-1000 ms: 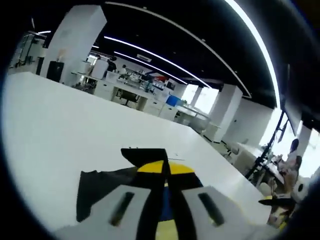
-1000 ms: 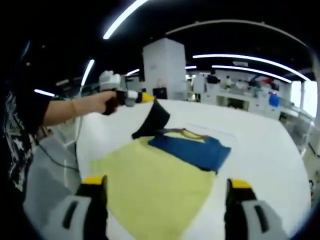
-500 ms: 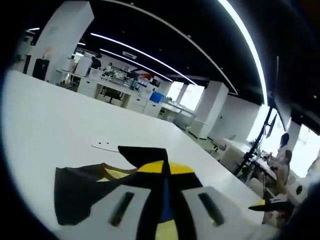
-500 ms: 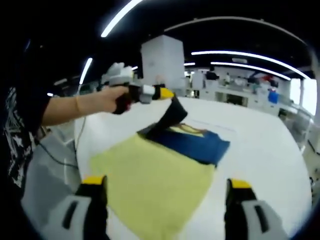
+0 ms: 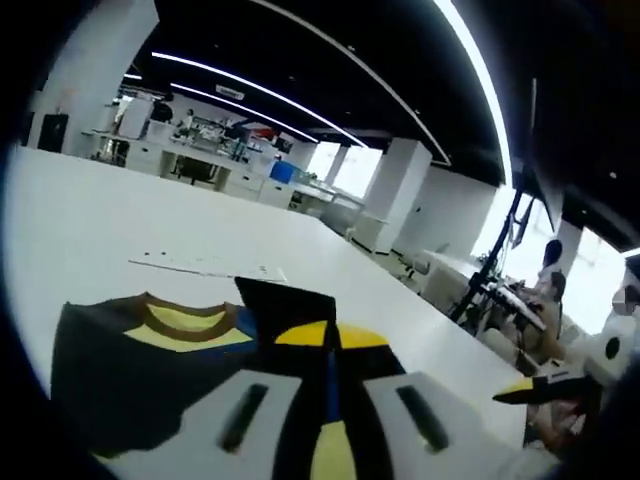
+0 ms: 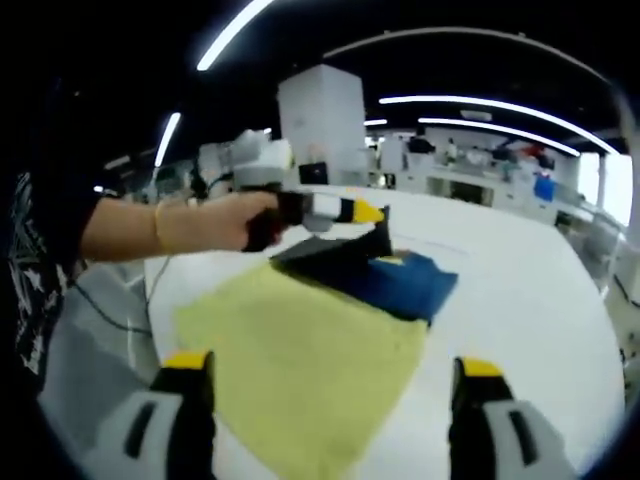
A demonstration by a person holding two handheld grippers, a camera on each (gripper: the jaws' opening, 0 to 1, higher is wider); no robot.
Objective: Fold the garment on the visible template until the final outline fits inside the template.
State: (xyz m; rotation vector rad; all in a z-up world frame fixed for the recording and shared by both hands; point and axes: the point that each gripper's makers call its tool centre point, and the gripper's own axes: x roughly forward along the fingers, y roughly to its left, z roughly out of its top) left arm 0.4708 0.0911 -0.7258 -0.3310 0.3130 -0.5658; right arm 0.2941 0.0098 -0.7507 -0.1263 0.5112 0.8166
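White tabletop (image 6: 540,290) carried the garment (image 6: 310,345) at 12 o'clock of my right gripper (image 6: 325,395), jaws wide and empty, while I kept my left gripper (image 6: 372,212) pinched on its black flap (image 5: 290,300) to carry the fold across.

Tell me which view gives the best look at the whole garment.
The right gripper view: the garment lies spread on the table, with the left gripper lifting its dark sleeve. The left gripper view catches the collar and the pinched dark fabric close up.
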